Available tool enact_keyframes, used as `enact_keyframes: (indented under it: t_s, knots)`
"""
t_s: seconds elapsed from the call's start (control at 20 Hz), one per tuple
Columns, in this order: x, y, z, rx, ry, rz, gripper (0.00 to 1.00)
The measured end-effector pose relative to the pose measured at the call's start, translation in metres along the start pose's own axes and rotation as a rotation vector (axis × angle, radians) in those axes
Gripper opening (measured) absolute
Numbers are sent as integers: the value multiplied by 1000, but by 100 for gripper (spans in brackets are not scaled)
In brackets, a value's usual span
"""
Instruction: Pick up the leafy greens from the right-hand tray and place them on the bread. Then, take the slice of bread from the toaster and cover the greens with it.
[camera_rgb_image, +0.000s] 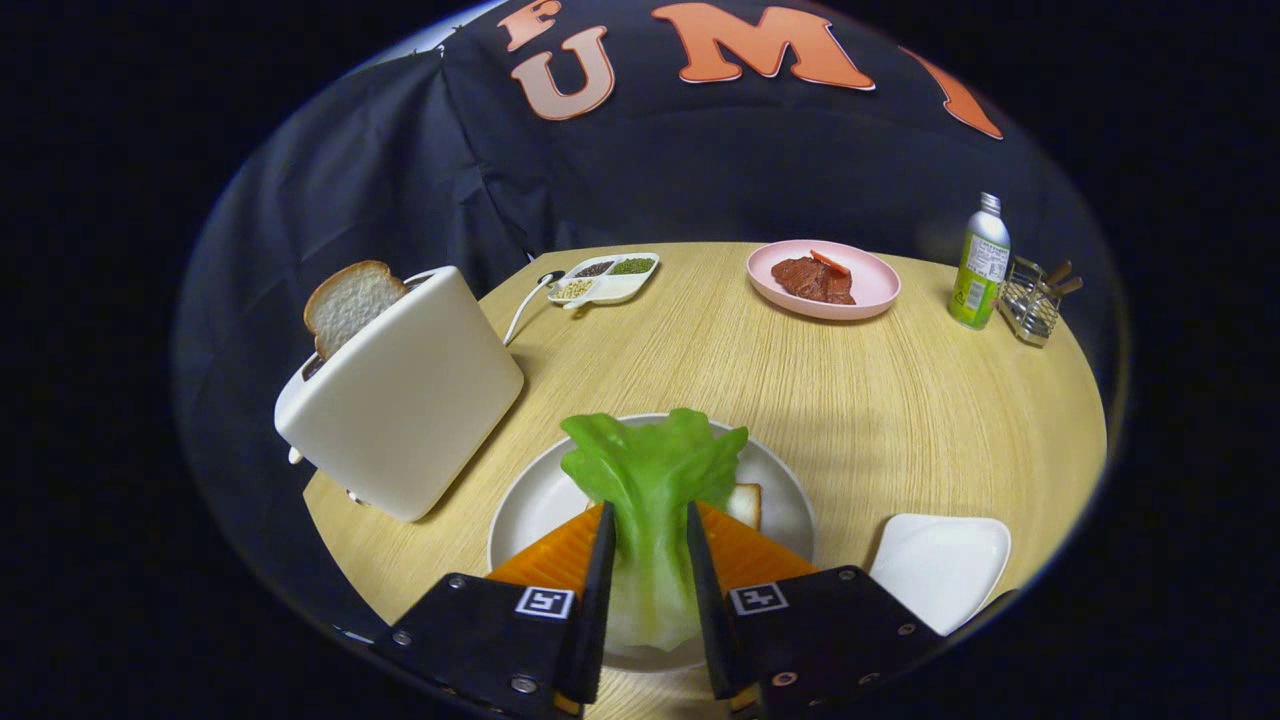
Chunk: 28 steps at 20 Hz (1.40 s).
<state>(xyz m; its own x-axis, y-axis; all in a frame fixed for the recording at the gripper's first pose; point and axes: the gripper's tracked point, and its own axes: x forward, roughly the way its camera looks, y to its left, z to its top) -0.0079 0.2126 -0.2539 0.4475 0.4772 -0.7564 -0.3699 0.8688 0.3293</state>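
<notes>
At ten o'clock from the hand-held gripper (645, 545), a white toaster (400, 395) holds a bread slice (350, 300) upright. Between the fingers, clamped, the leafy greens (650, 490) hang over a white plate (530, 500) carrying bread (745, 503). At three o'clock on the counter (900, 400) lies the right-hand tray (940, 570).

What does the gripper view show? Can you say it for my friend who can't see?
The gripper is shut on floppy greens, holding them over a round plate with bread on it. Beside the plate, a white toaster has a slice sticking up. Beyond the fingers, the wooden table has a pink plate of meat.
</notes>
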Motion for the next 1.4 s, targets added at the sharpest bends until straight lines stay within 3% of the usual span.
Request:
enact_keyframes:
  t_s: [0.1,0.25,0.6,1.05,1.4]
  knots:
    - [-3,3,5,-35,-20,-16,56]
    - [-12,6,13,-59,-40,-26,68]
    - [-39,35,61,-64,-66,16,89]
    - [-63,110,134,-124,-49,98,94]
    - [-48,196,165,-172,13,193,94]
